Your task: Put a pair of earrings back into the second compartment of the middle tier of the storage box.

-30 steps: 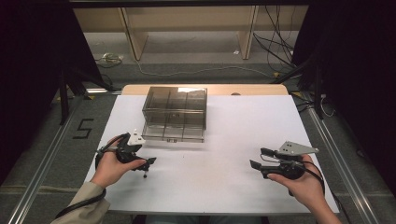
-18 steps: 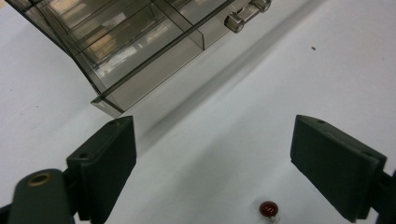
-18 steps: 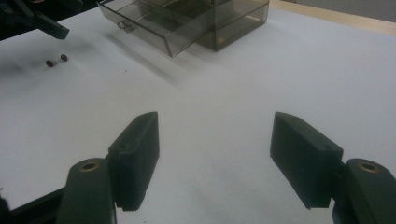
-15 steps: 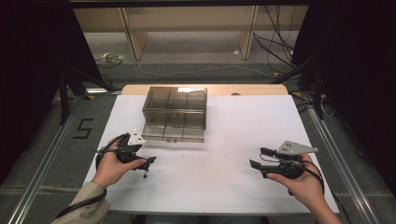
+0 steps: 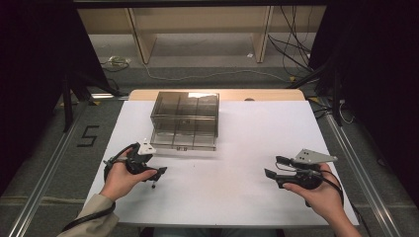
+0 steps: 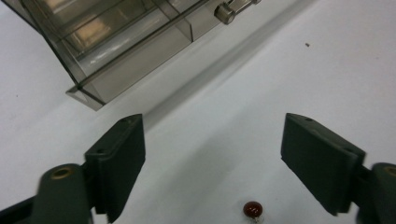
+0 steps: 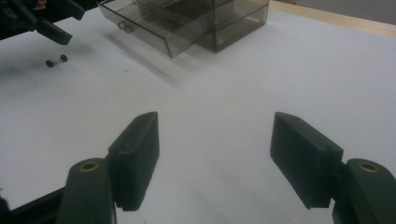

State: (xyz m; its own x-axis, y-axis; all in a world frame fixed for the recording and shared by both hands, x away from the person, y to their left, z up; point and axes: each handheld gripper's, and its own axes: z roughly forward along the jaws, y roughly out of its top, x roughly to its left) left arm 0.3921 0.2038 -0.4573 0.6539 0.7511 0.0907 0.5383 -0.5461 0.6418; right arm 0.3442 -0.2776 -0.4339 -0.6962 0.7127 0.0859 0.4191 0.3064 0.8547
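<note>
**Left claw closing over a small red-tipped part beside the drawer box**

While the small part (image 6: 252, 210) lies loose on the white tabletop (image 5: 237, 197), the step in hand is judged to be its pickup. The part is a short clear piece with dark red ends; in the left gripper view one red end sits at the bottom edge, between the jaws and touching neither. In the right gripper view the same part (image 7: 56, 60) lies just below the left claw (image 7: 49, 23).

The left claw (image 6: 212, 163) is set wide apart and holds nothing. Its jaws have just been closing, with the part in the gap but not yet gripped. In the high view the left claw (image 5: 157, 173) hangs directly above the part (image 5: 153, 186).

Near the part, further up the tabletop, stands the clear drawer box (image 5: 185, 118). One drawer (image 7: 154, 32) is pulled out, its knob (image 6: 225, 13) toward the person; this is the likely destination.

The right claw (image 7: 215, 158) is also spread wide and empty, well apart from the box and the part, low over bare tabletop (image 5: 271, 168).

Next move, as judged:
1. Lower the left claw so the pads bracket the part's middle.
2. Close fully; the part is small and round-ended, so it may roll or slip.
3. Lift and carry to the open drawer.
</note>
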